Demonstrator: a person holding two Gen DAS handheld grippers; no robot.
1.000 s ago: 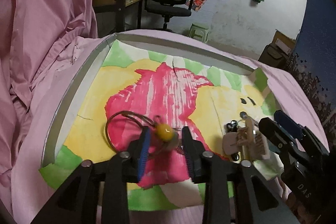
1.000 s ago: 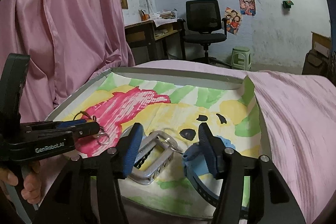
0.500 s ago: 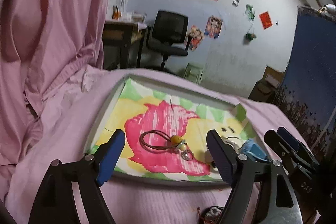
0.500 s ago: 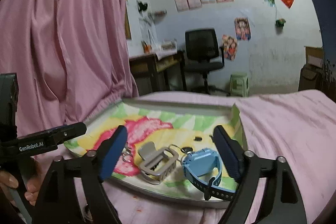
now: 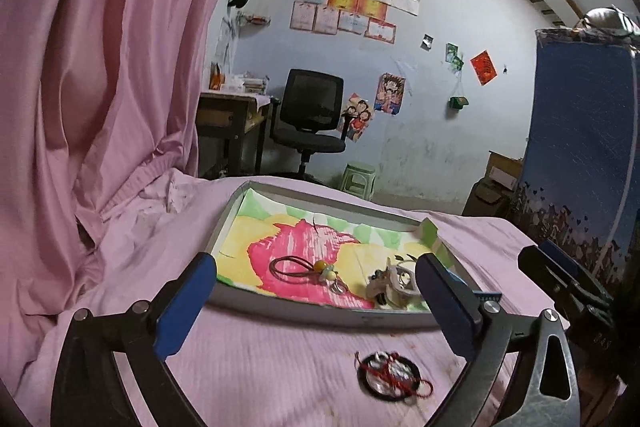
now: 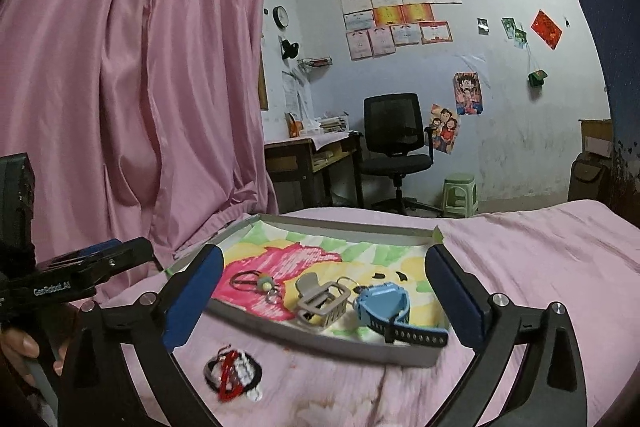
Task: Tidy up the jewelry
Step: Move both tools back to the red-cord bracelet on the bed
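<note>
Jaws: your left gripper and right gripper both gape wide, empty.
Bracelet: on the sheet, outside the tray.
Handling: likely light, floppy; pinch its dark ring.

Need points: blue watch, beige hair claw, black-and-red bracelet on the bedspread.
blue watch (image 6: 380, 303), right wrist view, on its face.
beige hair claw (image 6: 322, 301), right wrist view, on its body.
black-and-red bracelet (image 5: 390, 377), left wrist view, on its middle.

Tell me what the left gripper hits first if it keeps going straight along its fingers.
Probably the near wall of the tray; depth is unclear, so the left gripper might clear it and reach the beaded cord.
</note>
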